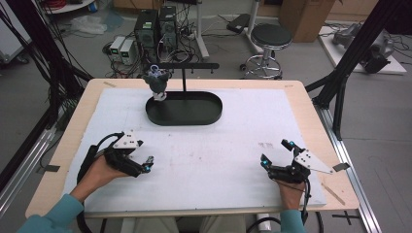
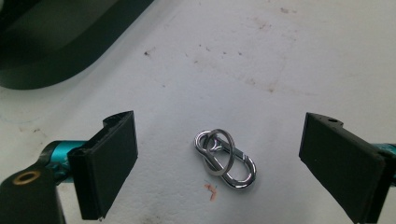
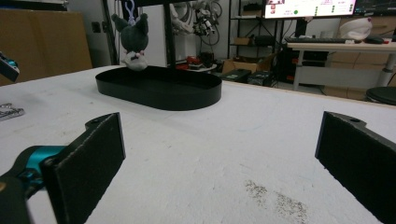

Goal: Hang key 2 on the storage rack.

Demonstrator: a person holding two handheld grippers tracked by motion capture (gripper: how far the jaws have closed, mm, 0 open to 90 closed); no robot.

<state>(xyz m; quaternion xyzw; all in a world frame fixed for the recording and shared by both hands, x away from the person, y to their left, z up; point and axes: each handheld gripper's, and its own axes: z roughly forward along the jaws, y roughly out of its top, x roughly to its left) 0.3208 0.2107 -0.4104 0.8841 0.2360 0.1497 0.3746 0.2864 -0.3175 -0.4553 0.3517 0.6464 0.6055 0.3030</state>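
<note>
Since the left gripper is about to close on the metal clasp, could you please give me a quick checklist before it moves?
1. Carabiner clip with ring lies between the jaws of the left gripper: ok.
2. Pads touching the clip: not yet, jaws open.
3. Clip lies flat on the white table mat: ok.
4. Right gripper open with nothing between its jaws, apart from the clip: ok.
5. Black oval tray away from the left gripper: ok.
6. Whether the ring is linked to the clip: cannot tell.
</note>
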